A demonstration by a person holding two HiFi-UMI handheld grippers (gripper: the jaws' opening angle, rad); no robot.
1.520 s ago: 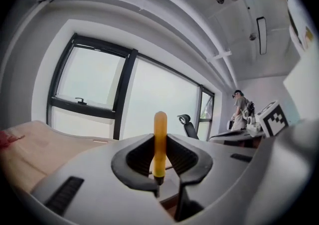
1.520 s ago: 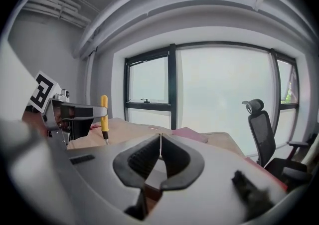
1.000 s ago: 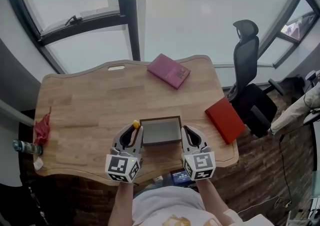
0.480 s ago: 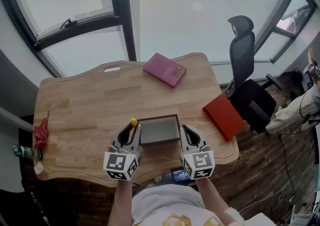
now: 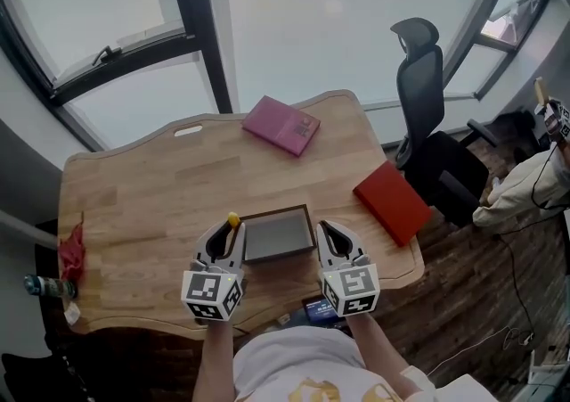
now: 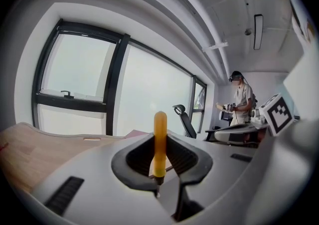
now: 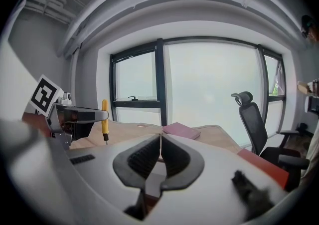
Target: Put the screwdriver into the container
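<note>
Status: task not complete.

- The left tongs are closed on the screwdriver. The left gripper view shows the yellow handle clamped upright between the two pads, with the handle end standing above them.
- The right gripper view shows the short metal tip pointing down below the grip.
- The right tongs are fully closed, pads touching, with nothing between them.
- The container is a shallow dark-rimmed box with a grey floor. It sits on the worktop between the two tongs, near the front edge. Nothing is visible inside it.
- The screwdriver is just beside the container's left rim, outside it.
- A pink book and a red book lie well apart from the work area.

Assessment: pick-up is done. What remains is to carry the tool rightwards over the rim, lower it into the box and release it. I judge the task roughly half finished.
</note>
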